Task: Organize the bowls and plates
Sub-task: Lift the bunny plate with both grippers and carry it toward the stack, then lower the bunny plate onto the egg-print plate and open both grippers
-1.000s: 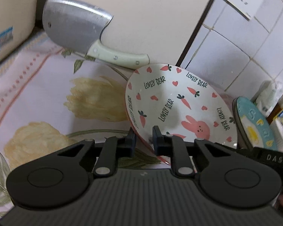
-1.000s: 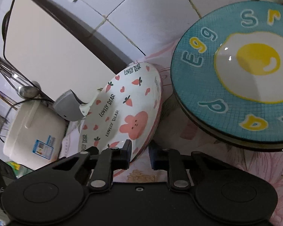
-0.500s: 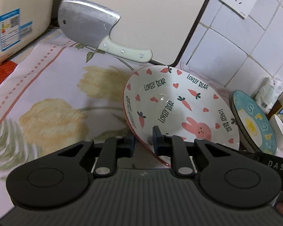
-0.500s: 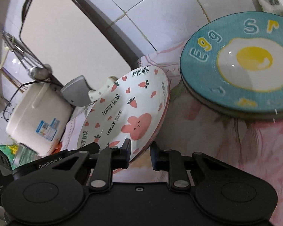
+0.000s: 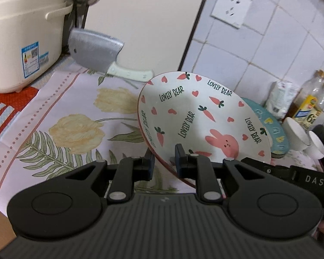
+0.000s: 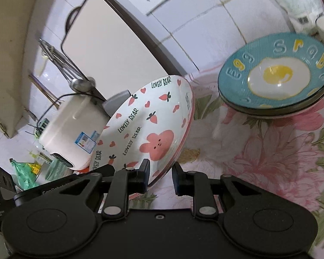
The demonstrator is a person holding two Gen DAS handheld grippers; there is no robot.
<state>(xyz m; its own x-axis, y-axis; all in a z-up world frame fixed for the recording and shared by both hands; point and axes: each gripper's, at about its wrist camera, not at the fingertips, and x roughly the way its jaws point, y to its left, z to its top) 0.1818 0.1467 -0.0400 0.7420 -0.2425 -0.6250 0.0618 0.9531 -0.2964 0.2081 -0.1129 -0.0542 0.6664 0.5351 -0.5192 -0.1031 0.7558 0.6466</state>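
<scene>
A white plate with a pink rabbit, carrots and "LOVELY BEAR" lettering (image 5: 200, 118) hangs tilted above the flowered cloth. My left gripper (image 5: 164, 161) is shut on its near rim. In the right wrist view the same white plate (image 6: 146, 129) stands steeply on edge, and my right gripper (image 6: 161, 177) is shut on another part of the rim. A teal plate with a fried-egg picture (image 6: 276, 73) lies on top of a short stack at the right, apart from the held plate. That teal plate (image 5: 272, 129) peeks out behind the white one. Two white bowls (image 5: 296, 133) stand beyond it.
A cleaver (image 5: 95, 51) leans against a pale cutting board (image 5: 140, 21) at the tiled wall. A cream rice cooker (image 5: 21, 32) stands at the far left. Bottles and a packet (image 5: 308, 105) crowd the right corner. A wall socket (image 5: 231, 10) sits above.
Both grippers have risen and drawn back from the wall with the white plate between them. The teal plate now looks smaller and farther. The rice cooker has come into the left wrist view.
</scene>
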